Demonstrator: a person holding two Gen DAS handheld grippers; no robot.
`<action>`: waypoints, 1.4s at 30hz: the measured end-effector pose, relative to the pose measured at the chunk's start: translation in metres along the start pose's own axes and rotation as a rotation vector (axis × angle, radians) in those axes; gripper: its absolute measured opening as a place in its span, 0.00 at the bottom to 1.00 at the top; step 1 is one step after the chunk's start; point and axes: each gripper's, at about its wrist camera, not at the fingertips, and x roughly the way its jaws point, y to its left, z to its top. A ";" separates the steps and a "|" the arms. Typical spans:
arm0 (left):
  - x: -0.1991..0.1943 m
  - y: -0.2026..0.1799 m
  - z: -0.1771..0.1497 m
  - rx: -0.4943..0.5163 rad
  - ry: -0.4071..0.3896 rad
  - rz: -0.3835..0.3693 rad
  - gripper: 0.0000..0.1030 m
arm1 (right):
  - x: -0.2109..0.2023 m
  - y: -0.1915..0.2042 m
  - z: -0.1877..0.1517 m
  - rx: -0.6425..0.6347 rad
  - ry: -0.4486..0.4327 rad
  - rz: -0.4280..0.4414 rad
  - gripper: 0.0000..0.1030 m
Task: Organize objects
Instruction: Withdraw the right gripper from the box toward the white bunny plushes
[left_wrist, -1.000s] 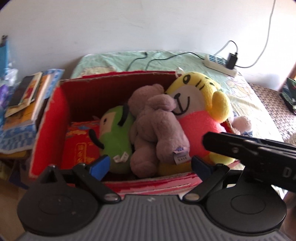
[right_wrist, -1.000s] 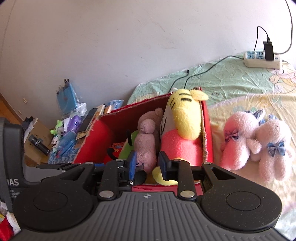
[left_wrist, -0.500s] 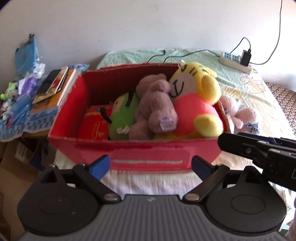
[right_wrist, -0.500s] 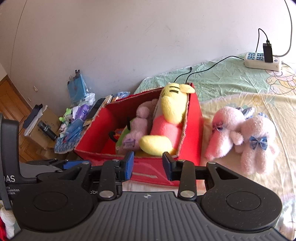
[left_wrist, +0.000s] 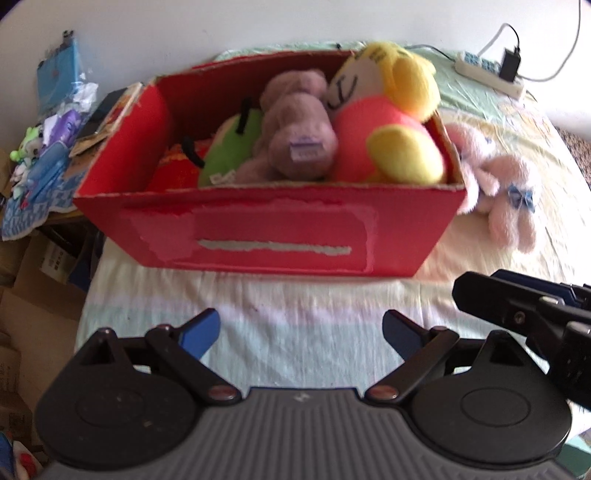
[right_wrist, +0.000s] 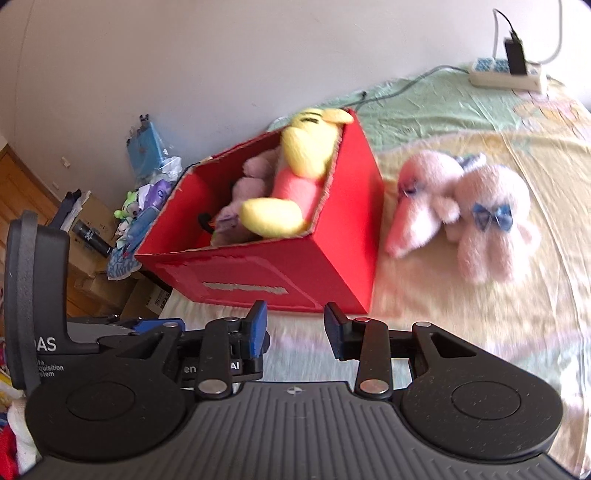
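Grippers farther from red box (left_wrist: 266, 229)

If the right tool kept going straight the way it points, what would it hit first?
Probably the red box: its near right corner sits just beyond the open right tool. Depth is unclear.

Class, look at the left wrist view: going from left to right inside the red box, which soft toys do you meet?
Green toy → brown bear → yellow and pink tiger, all in the red box.
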 end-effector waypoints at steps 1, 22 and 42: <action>0.002 -0.001 0.000 0.009 0.005 -0.003 0.92 | 0.001 -0.002 -0.001 0.014 0.003 -0.007 0.37; 0.030 -0.037 -0.004 0.180 0.086 -0.109 0.92 | -0.002 -0.047 -0.011 0.200 0.018 -0.121 0.38; 0.031 -0.147 -0.012 0.311 0.136 -0.208 0.93 | -0.033 -0.141 -0.007 0.323 0.039 -0.127 0.38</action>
